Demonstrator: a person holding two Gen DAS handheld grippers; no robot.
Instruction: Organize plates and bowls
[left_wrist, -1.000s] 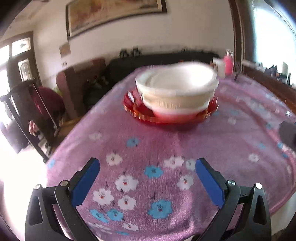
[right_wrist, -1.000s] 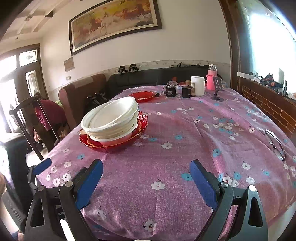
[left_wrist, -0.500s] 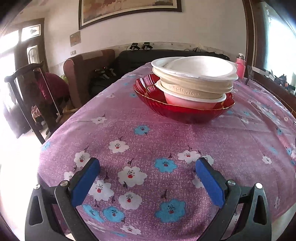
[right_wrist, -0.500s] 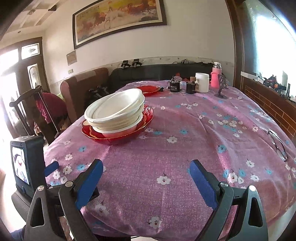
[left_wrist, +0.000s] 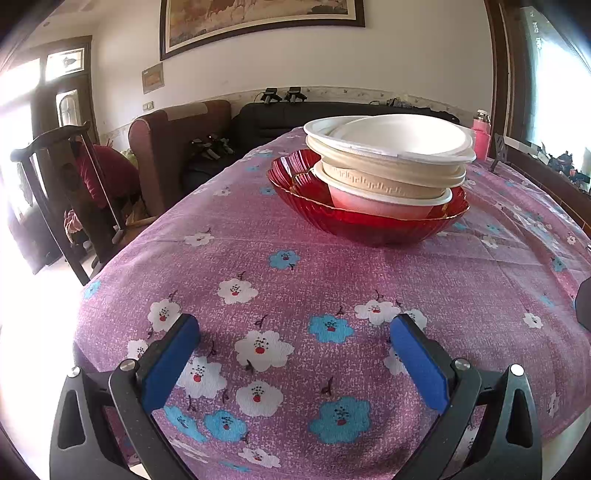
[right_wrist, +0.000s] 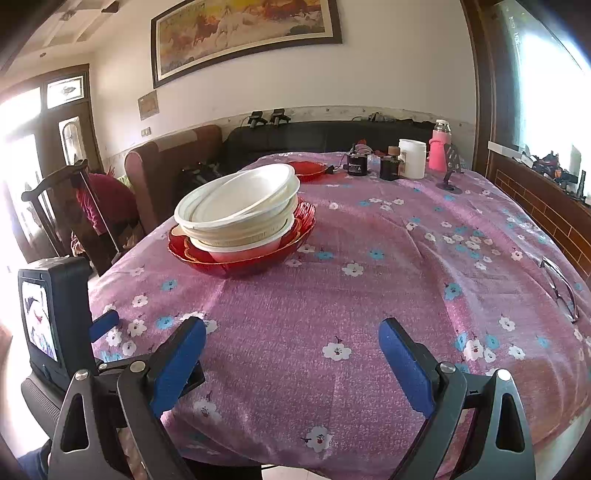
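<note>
A stack of white and cream bowls (left_wrist: 391, 158) sits in a red glass bowl (left_wrist: 369, 221) on the purple flowered tablecloth (left_wrist: 280, 280). The stack also shows in the right wrist view (right_wrist: 243, 210), in the red bowl (right_wrist: 243, 258). A red plate (right_wrist: 308, 169) lies at the far end of the table. My left gripper (left_wrist: 295, 354) is open and empty, low over the near table edge, short of the stack. My right gripper (right_wrist: 291, 354) is open and empty over the near edge, right of the stack. The left gripper's body shows at the left in the right wrist view (right_wrist: 55, 314).
At the far end stand a white jar (right_wrist: 412, 158), a pink bottle (right_wrist: 439, 151), small dark containers (right_wrist: 369, 166) and a phone stand (right_wrist: 448, 173). Eyeglasses (right_wrist: 561, 288) lie at the right edge. A wooden chair (left_wrist: 66, 199) and a sofa (left_wrist: 177, 140) stand left of the table.
The left gripper has dropped lower and come closer to the stack, which now looks larger and sharp. The right gripper has shifted slightly, with the left gripper's body coming into its view.
</note>
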